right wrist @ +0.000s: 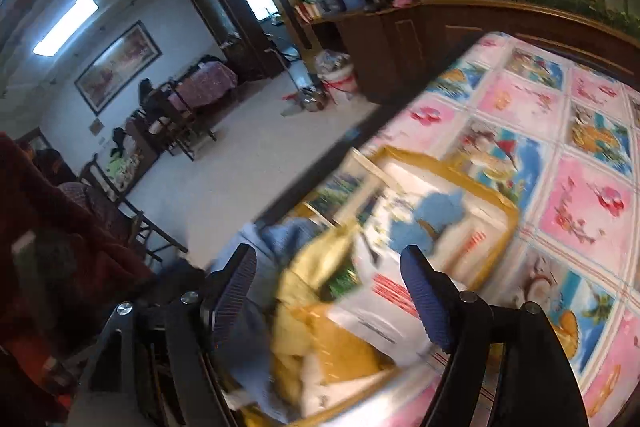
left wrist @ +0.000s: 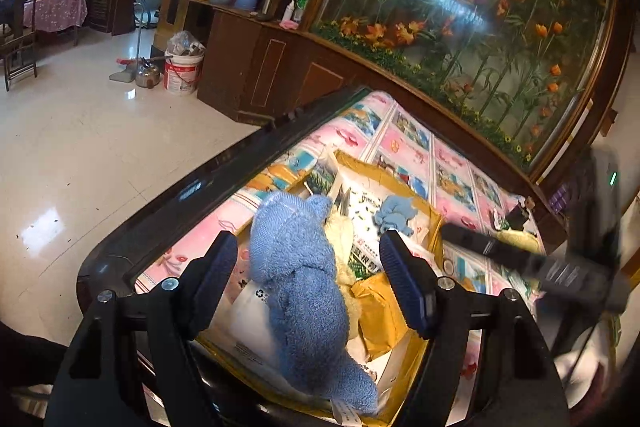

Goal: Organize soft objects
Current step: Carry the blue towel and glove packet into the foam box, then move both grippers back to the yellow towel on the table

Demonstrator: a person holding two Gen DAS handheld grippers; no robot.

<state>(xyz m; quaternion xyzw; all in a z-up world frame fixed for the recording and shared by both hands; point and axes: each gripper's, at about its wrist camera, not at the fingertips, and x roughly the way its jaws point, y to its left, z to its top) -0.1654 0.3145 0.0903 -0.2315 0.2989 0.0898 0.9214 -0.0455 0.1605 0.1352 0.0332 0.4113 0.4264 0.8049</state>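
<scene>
On the table point(left wrist: 120, 259), whose dark rim frames a patterned cloth point(left wrist: 404, 143) of pink and blue squares, a yellow-edged box point(left wrist: 400, 311) lies near the front edge, lined with white printed bags. In the left wrist view the left gripper point(left wrist: 308, 263) hangs over the box with its jaws spread wide, gripping nothing. A blue plush toy point(left wrist: 300, 291) lies lengthwise in the gap between the two fingers, its head toward the far side of the box and its tail end with a white tag at the near edge; it sits closer to the left finger than to the right, and neither pad visibly touches it. A pale yellow plush point(left wrist: 340, 239) peeks out from under its right side. Farther back in the box, beyond the right finger, a small light-blue soft item point(left wrist: 394, 213) rests on a white bag. At the right edge of this view the other tool crosses the cloth as a dark blurred bar.

The right wrist view is smeared by motion. The right gripper point(right wrist: 328, 287) is also wide open and empty, held above the near end of the same box point(right wrist: 500, 215). Between its fingers lie yellow folds and white bag. The blue plush point(right wrist: 248, 347) lies beside and under the left finger; whether it touches cannot be told. The small blue item point(right wrist: 428, 219) lies beyond the right fingertip.
</scene>
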